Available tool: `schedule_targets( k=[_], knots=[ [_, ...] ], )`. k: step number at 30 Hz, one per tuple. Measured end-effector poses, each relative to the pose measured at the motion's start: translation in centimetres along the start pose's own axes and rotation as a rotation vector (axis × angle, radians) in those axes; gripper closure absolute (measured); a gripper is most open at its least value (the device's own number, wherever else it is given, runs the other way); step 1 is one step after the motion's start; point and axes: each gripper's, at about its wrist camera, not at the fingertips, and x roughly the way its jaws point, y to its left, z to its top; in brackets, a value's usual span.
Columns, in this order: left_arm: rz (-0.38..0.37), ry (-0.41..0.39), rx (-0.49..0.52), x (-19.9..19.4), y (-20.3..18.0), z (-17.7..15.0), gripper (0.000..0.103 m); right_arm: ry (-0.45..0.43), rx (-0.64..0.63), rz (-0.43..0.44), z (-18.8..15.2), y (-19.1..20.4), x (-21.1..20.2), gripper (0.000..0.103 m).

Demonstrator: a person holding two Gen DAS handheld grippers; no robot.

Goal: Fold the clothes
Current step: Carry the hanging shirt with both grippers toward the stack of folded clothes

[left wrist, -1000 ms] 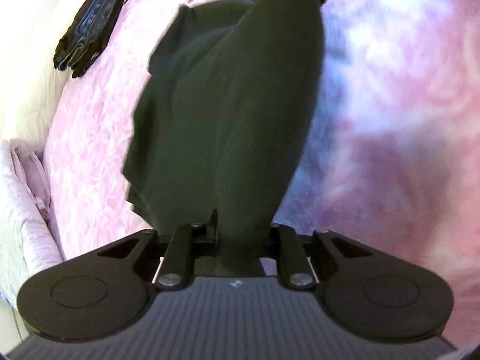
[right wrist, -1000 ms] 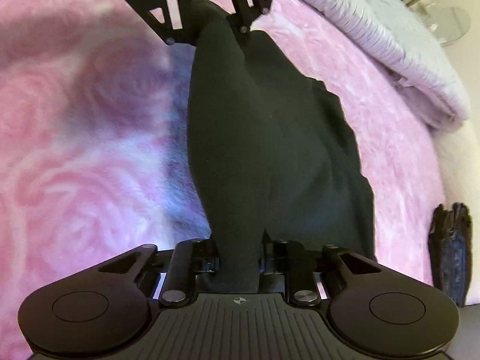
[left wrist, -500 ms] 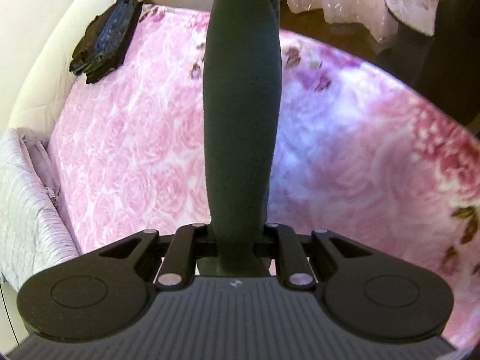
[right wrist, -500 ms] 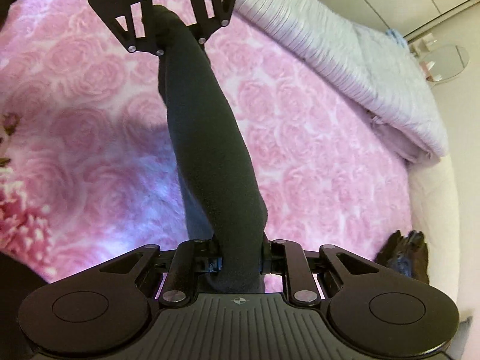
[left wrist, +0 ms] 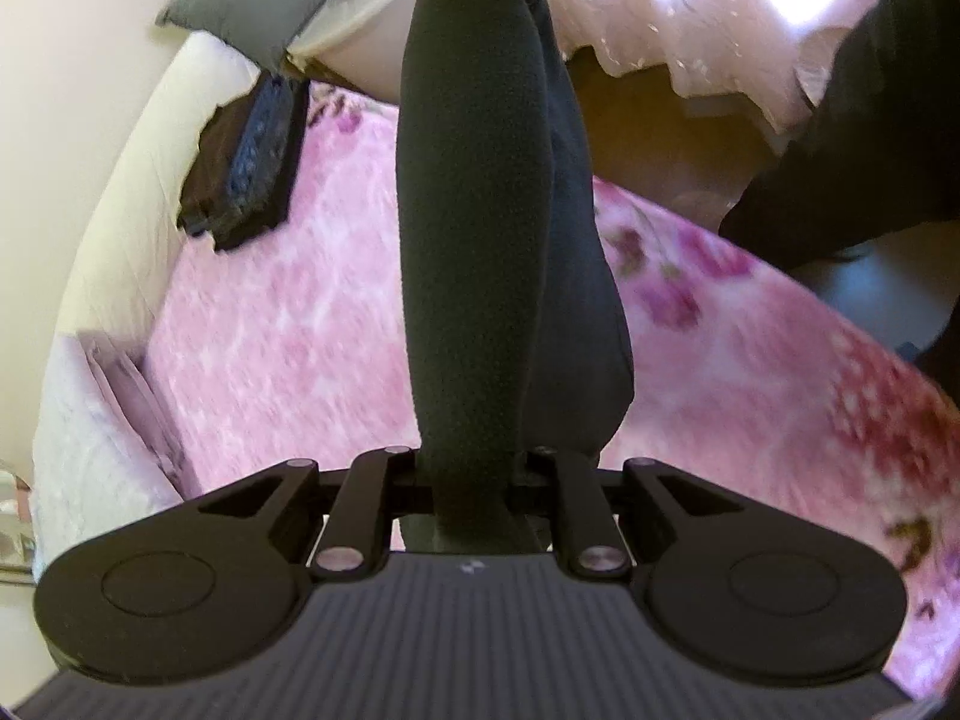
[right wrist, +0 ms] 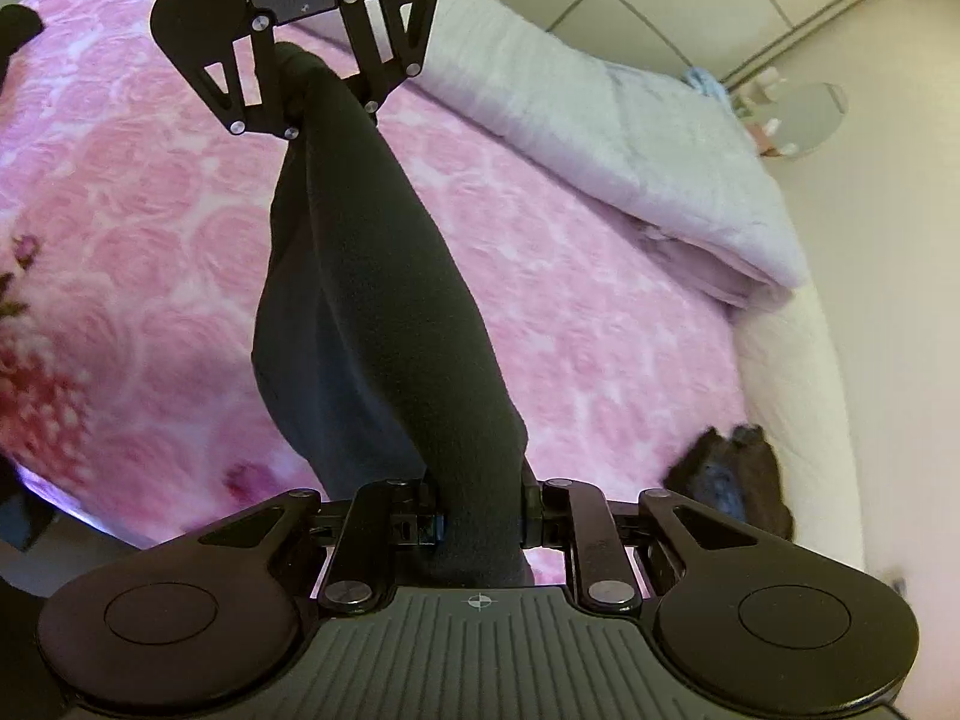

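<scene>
At the bottom centre of each wrist view, the left gripper (left wrist: 471, 480) and right gripper (right wrist: 477, 507) were clenched on opposite ends of the dark, soft fleece garment (left wrist: 480, 228). A second before, its lower folds had draped on the pink rose-patterned bedspread (left wrist: 288, 348); now it hung clear in the air, bunched into a taut roll. That probably meant a shake-out before folding. Its long axis ran from bottom centre towards top centre, gripper to gripper.

We see the garment (right wrist: 384, 312) strung between both claws above the bed (right wrist: 600, 312), a quilt (right wrist: 630, 144) along its edge
</scene>
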Motion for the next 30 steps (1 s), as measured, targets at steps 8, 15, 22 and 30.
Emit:
schedule_targets(
  k=[8, 15, 22, 30],
  knots=[
    [0.024, -0.005, -0.031, 6.2, 8.2, 13.2, 0.090, -0.024, 0.038, -0.023, -11.4, -12.1, 0.5, 0.085],
    [0.016, -0.047, -0.032, 11.5, 14.9, 24.1, 0.090, 0.010, 0.094, -0.024, -20.5, -23.0, 0.2, 0.085],
    [0.061, -0.095, -0.042, 15.8, 21.8, 28.8, 0.090, 0.028, 0.091, -0.045, -26.0, -31.5, 1.7, 0.085],
    [0.105, -0.178, -0.075, 20.9, 31.3, 31.2, 0.090, 0.062, 0.056, -0.090, -27.9, -40.9, 5.4, 0.085]
  ],
)
